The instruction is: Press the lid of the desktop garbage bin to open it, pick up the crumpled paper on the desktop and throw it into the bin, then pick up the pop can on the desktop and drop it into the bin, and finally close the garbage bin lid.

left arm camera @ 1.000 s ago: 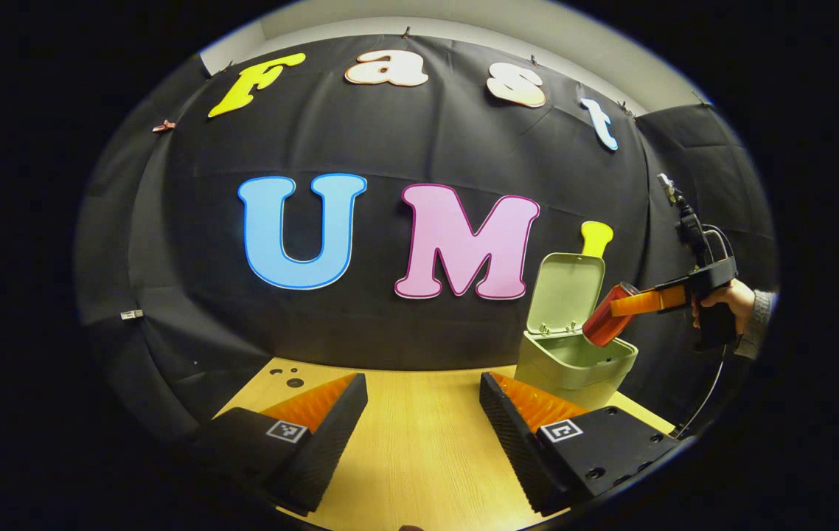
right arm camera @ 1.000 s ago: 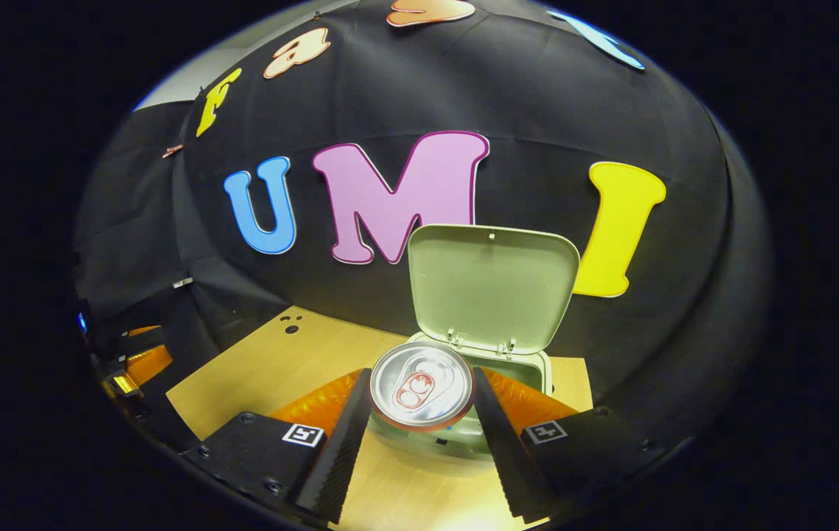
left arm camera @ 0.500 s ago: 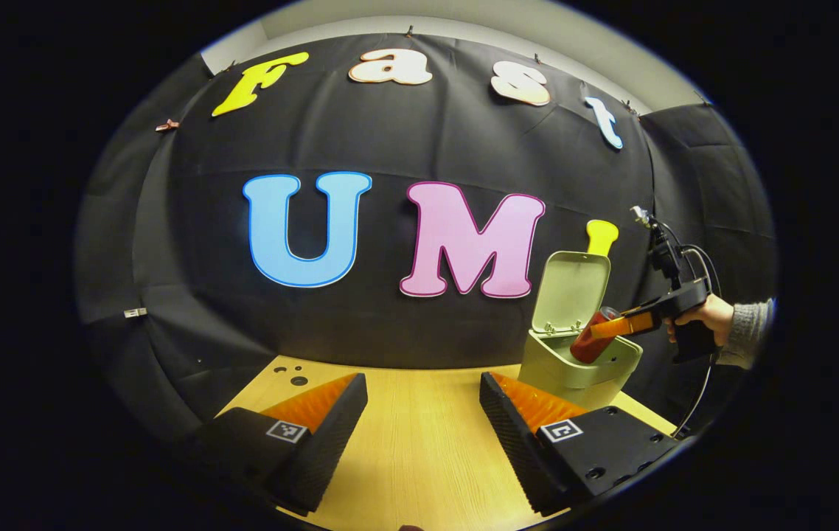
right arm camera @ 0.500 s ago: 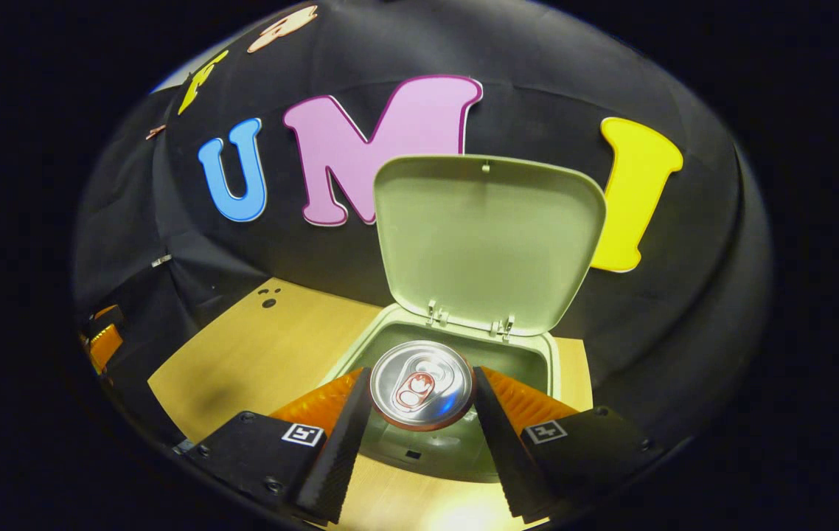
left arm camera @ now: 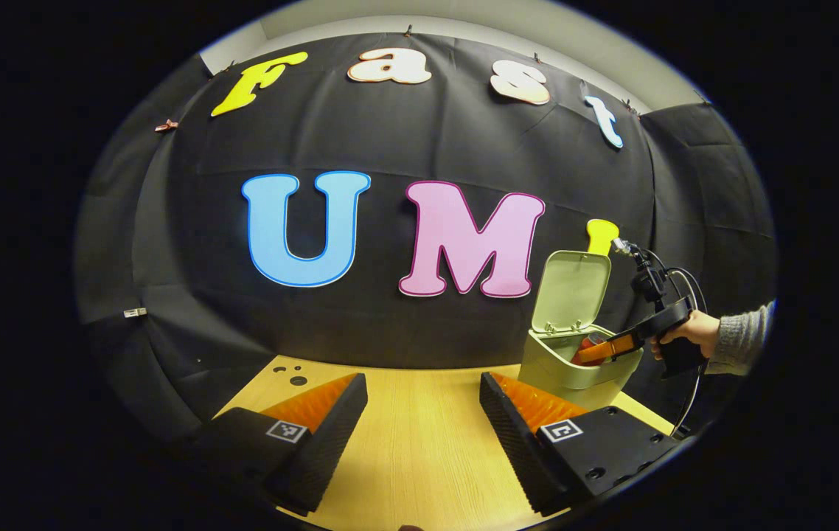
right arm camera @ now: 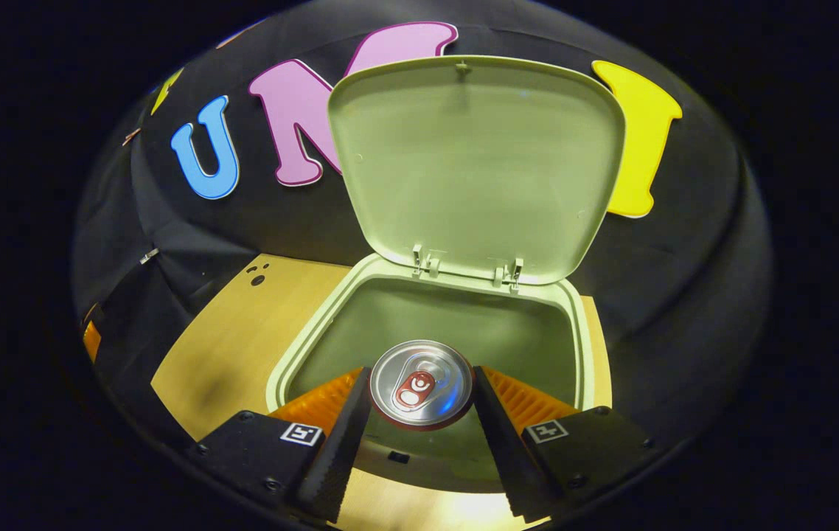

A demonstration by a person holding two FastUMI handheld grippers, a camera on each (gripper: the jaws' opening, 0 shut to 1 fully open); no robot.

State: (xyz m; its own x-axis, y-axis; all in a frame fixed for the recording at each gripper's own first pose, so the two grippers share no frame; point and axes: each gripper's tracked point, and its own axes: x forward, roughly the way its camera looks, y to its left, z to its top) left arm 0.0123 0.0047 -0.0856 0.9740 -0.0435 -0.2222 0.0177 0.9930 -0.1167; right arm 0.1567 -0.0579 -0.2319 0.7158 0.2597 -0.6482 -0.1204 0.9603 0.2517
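In the right gripper view my right gripper (right arm camera: 421,402) is shut on the pop can (right arm camera: 421,383), whose silver top faces the camera. The can sits inside the mouth of the pale green bin (right arm camera: 301,343), just past its near rim, with the lid (right arm camera: 475,166) standing upright behind. In the left gripper view the same bin (left arm camera: 552,365) stands at the table's far right with its lid (left arm camera: 571,291) up, and the right gripper (left arm camera: 596,350), held by a hand, dips the red can (left arm camera: 590,342) into it. My left gripper (left arm camera: 423,409) hangs open over the wooden table (left arm camera: 419,457).
The black cloth wall rises close behind the bin. A hand and grey sleeve (left arm camera: 736,341) with a trailing cable reach in from the right of the left gripper view. Small holes (left arm camera: 293,377) mark the table's far left corner.
My right gripper has moved down and forward with the can, from above the bin's rim into its opening. The left gripper has stayed still.
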